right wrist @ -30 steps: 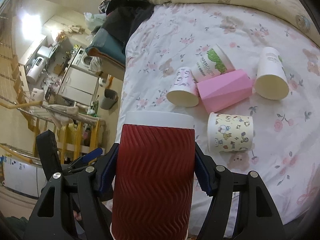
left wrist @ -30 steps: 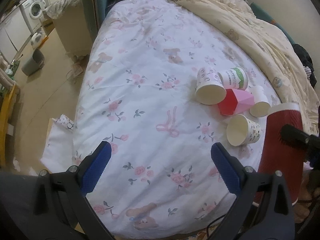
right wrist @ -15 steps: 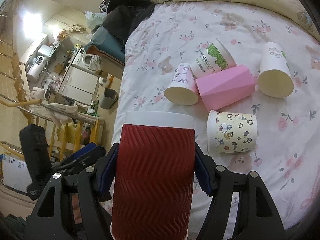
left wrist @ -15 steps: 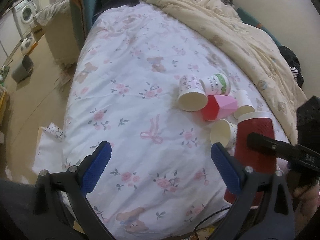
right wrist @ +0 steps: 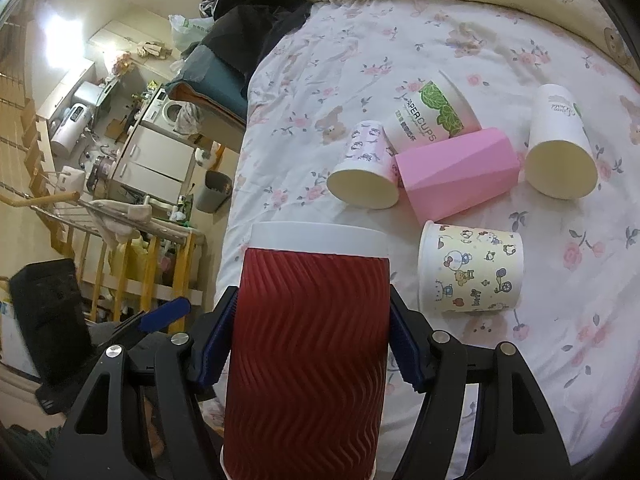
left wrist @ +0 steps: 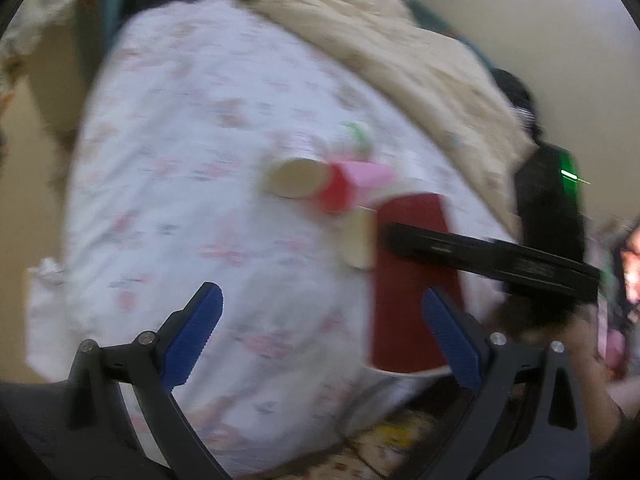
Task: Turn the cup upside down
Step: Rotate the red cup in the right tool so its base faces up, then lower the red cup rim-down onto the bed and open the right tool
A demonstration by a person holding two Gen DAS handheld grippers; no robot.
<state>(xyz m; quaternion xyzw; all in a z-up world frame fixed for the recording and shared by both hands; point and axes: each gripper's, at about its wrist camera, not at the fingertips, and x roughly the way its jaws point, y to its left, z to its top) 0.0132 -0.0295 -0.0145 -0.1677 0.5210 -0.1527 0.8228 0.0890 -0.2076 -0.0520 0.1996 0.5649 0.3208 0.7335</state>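
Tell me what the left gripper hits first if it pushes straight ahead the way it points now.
Most likely the floral bedsheet: nothing stands between the open left gripper and the bed. The red ribbed cup sits just off its right finger; blur makes depth uncertain.

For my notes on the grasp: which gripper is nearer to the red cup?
Right. The right gripper clamps the red cup; the left gripper is open beside it, not touching.

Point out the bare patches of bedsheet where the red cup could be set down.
Free: the sheet between the dark clothes and the lying cups. Crowded: around the pink cup and the cartoon cup beside the red cup.
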